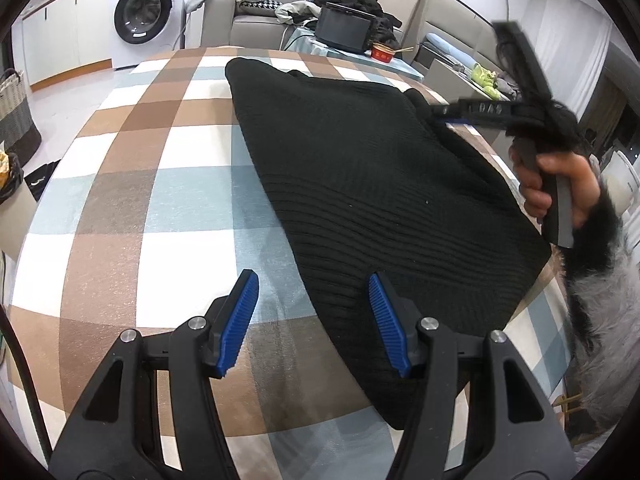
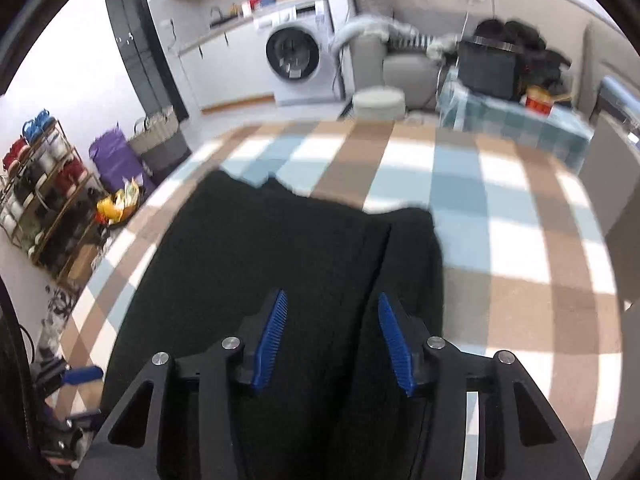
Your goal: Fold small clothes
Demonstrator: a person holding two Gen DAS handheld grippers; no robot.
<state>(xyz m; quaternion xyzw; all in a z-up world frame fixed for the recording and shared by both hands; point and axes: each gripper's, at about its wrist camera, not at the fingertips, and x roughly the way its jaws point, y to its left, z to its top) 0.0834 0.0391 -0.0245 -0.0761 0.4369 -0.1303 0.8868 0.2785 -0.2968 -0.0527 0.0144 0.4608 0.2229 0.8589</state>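
A black ribbed knit garment (image 1: 360,168) lies flat on the checked tablecloth (image 1: 132,184). My left gripper (image 1: 314,280) is open and empty, hovering over the garment's near left edge. My right gripper (image 2: 332,300) is open and empty above the garment (image 2: 260,248), where a folded strip runs along its right side (image 2: 412,248). In the left wrist view the right gripper (image 1: 448,114) reaches in from the right at the garment's far right corner, held by a hand (image 1: 556,184).
A washing machine (image 1: 144,16) stands behind the table. A second table holds a black box (image 1: 344,28) and a red bowl (image 1: 382,52). A woven basket (image 1: 14,112) stands left. A shelf rack (image 2: 40,200) and baskets stand left in the right wrist view.
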